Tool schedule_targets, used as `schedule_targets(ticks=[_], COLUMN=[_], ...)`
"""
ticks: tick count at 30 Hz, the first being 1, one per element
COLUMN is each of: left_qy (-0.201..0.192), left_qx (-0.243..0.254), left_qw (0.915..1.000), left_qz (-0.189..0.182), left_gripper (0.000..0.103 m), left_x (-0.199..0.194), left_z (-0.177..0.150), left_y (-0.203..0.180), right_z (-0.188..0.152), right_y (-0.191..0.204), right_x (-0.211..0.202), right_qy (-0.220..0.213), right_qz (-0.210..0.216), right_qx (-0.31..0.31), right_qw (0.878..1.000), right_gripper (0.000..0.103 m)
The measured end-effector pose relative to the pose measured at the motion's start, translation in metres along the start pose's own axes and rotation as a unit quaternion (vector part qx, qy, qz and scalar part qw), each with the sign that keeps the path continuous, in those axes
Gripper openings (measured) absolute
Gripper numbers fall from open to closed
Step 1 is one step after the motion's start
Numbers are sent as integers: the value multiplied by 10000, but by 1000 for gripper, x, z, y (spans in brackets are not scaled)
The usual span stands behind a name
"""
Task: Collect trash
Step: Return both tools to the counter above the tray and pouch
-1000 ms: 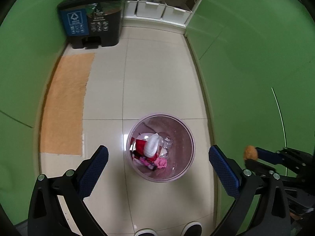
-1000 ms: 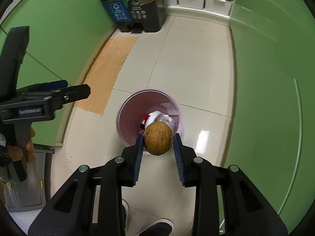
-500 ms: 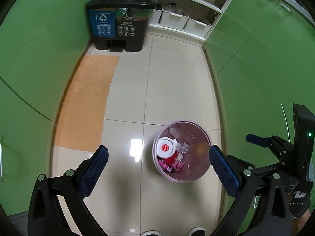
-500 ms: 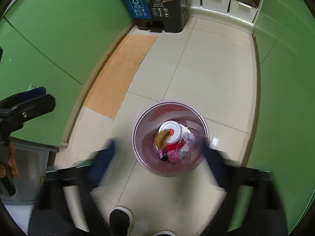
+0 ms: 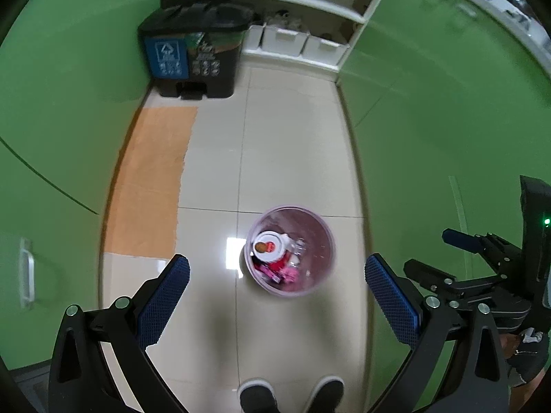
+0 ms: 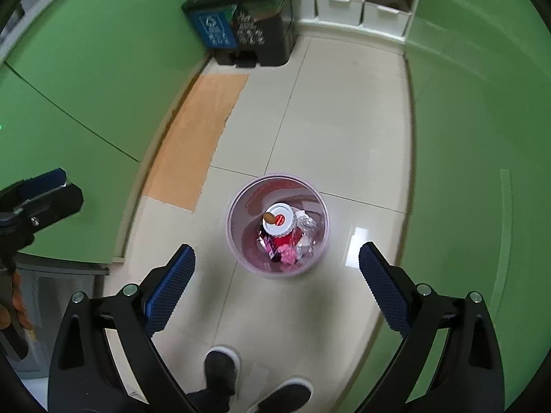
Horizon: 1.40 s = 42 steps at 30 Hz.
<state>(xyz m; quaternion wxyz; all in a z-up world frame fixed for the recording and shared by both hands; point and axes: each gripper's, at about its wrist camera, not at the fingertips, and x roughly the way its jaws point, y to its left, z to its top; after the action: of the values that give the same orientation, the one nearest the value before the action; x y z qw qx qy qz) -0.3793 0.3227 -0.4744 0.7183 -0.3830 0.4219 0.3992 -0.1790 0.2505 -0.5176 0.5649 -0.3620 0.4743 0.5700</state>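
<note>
A pink round trash bin (image 5: 322,227) (image 6: 241,213) stands on the tiled floor, far below both grippers. It holds a white-lidded red container (image 6: 280,222), pink wrappers, clear plastic and a brown walnut (image 6: 269,218) lying on the lid. My left gripper (image 5: 275,296) is open and empty high above the floor. My right gripper (image 6: 275,282) is open and empty, high above the bin; it also shows in the left wrist view (image 5: 461,241) at the right.
Green cabinets line both sides. A black pedal bin with a blue recycling label (image 5: 193,51) (image 6: 248,27) stands at the far end next to white storage boxes (image 5: 296,41). An orange mat (image 5: 151,179) lies on the left. The person's shoes (image 6: 220,368) are below.
My right gripper opened and let the walnut fall into the pink bin. Both grippers rose higher, so the bin looks smaller.
</note>
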Motion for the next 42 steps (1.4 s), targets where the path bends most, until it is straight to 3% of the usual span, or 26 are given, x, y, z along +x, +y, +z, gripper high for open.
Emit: schedule_targets(ticks=[11,17,23,32,42], left_qy=[50,-88,-223,-247,-229], left_qx=[701,1419,1990,2895,3596], left_qw=[9973,9893,9774,9480,9202], left_qz=[-228,-338,-683,-1296,-1528], left_gripper=[98,98,98,98,98], left_x=[-237,-313,-337,-350,-337], left_z=[33,40,41,25,10], left_y=[-101,-166,-234,-376,-496], right_z=[-15,-46,-107,-200,-242], right_y=[-5,-30,-78,-174,-263], right_x=[-298,-410,-474,-539,-572], right_qy=[-379,-779,-1140,-1397,-1586], right_qz=[-274,-566,-900,-1296,-1597], right_qx=[673,1189,1927,2809,3333], right_qw=[9966,9882,9704,9406,9156], right_gripper=[99,100,100,100,100])
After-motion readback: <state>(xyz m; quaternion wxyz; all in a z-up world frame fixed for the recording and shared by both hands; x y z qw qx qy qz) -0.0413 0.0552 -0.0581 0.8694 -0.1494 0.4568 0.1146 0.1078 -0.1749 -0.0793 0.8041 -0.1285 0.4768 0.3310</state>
